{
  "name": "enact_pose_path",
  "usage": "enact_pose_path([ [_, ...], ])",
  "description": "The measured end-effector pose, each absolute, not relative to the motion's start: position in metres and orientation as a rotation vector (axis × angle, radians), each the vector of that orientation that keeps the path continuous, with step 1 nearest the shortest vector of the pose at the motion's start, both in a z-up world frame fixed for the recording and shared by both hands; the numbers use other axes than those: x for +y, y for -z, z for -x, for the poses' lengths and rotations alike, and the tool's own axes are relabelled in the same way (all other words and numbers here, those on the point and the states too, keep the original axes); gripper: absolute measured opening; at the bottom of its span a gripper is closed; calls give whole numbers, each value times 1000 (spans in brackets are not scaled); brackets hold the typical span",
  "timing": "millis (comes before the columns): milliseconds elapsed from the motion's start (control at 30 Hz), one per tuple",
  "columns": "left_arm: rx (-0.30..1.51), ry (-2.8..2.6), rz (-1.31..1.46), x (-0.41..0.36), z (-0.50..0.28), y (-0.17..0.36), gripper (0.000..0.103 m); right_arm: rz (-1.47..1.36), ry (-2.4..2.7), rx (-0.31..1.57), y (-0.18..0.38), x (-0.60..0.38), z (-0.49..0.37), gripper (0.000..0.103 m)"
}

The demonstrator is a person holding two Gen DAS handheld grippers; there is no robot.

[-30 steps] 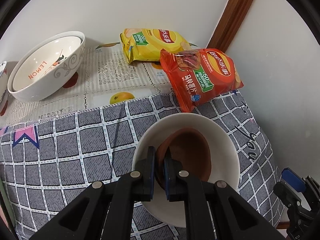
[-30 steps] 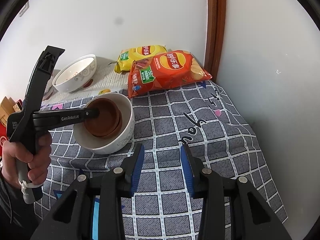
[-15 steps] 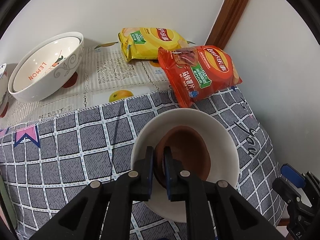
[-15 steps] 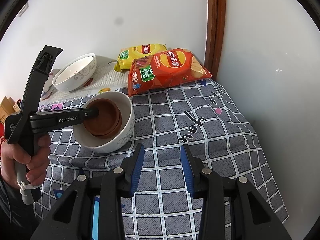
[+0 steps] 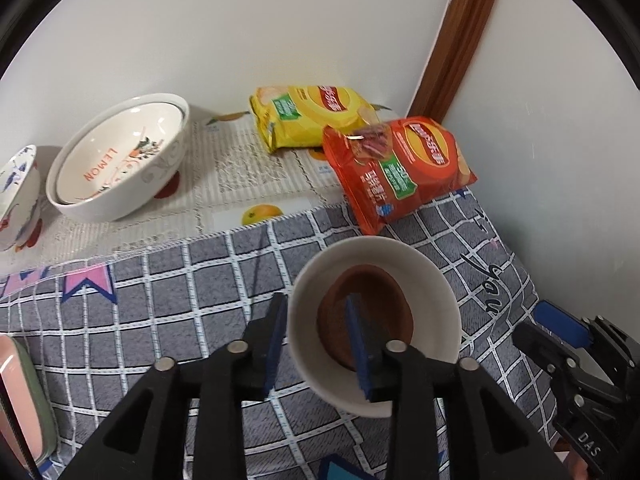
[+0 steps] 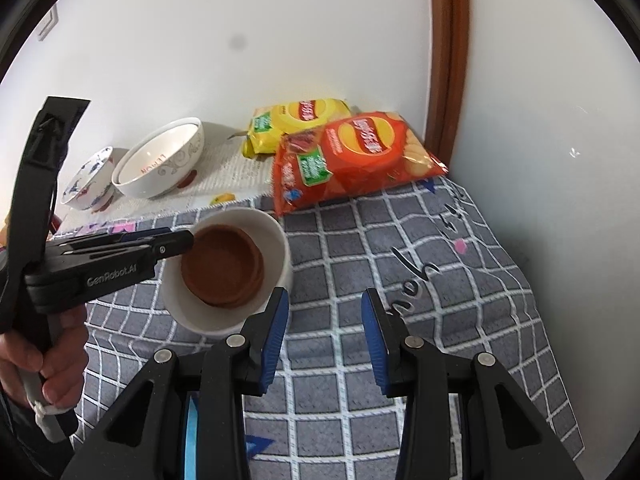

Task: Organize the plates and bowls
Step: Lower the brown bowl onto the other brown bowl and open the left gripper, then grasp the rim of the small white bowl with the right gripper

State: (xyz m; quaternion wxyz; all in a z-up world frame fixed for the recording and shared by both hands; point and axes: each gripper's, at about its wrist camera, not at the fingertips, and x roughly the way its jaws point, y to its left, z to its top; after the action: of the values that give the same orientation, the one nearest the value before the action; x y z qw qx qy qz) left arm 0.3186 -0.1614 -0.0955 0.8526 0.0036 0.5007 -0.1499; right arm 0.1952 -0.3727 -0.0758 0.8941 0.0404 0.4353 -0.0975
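Observation:
A white bowl with brown saucers stacked inside sits on the grey checked cloth; it also shows in the right wrist view. My left gripper is open and straddles the bowl's near-left rim, one finger outside, one inside. My right gripper is open and empty, just right of the bowl over the cloth. A large white LEMON bowl nested in another stands at the back left, with a small blue-patterned bowl beside it.
A yellow chip bag and a red chip bag lie at the back by the wall corner. A pink and green object shows at the left edge. The cloth's right edge drops off near the wall.
My left gripper has opened and let go of the white bowl's rim. The bowl sits on the cloth. The right gripper has hardly moved.

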Motion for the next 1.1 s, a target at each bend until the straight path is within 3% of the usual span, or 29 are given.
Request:
enact_pose_path([
  [1100, 1156, 279, -9, -145, -327, 130, 36, -103, 172, 1041, 129, -357, -262, 37],
])
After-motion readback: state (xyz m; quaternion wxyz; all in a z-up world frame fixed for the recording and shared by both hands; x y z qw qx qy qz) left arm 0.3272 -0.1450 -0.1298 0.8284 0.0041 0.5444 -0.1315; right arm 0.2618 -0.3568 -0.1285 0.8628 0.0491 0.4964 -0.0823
